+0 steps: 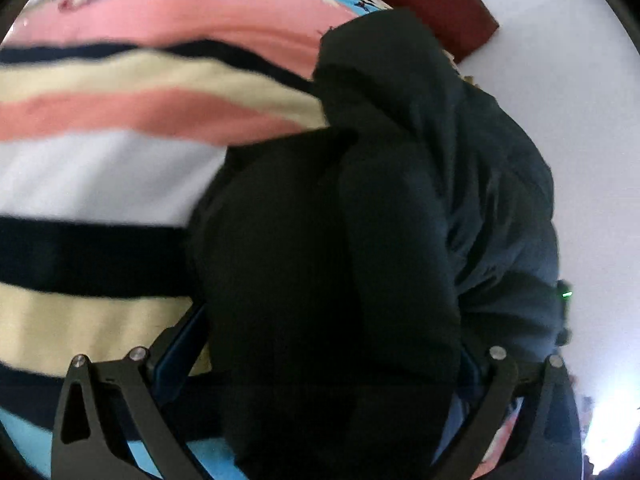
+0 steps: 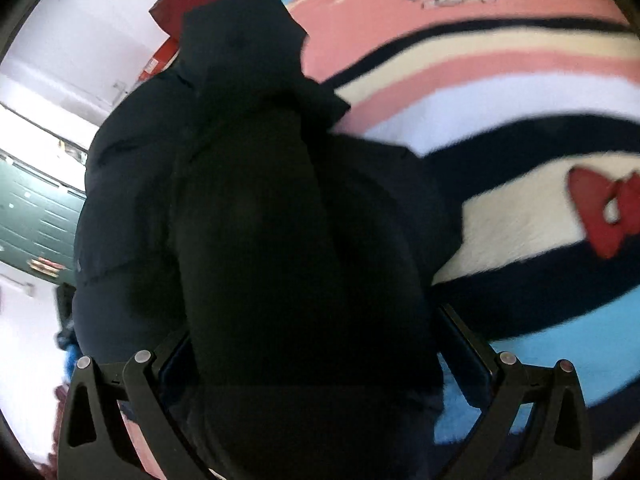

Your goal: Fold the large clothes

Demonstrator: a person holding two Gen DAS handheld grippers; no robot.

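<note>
A dark navy padded jacket (image 1: 400, 200) fills the middle of the left wrist view and hangs lifted above the striped blanket (image 1: 100, 176). My left gripper (image 1: 332, 360) is shut on a thick fold of it; the fabric bulges between the fingers and hides the tips. In the right wrist view the same jacket (image 2: 260, 208) fills the centre. My right gripper (image 2: 320, 360) is shut on another thick fold, its fingertips hidden by fabric. The jacket's far end (image 2: 244, 28) stands up over the bed.
The bed is covered by a blanket (image 2: 500, 92) striped pink, cream, white, navy and light blue, with a red bow motif (image 2: 604, 212). A dark red headboard (image 1: 432, 4) and white wall (image 1: 568, 80) lie behind. A green door (image 2: 36, 216) shows at left.
</note>
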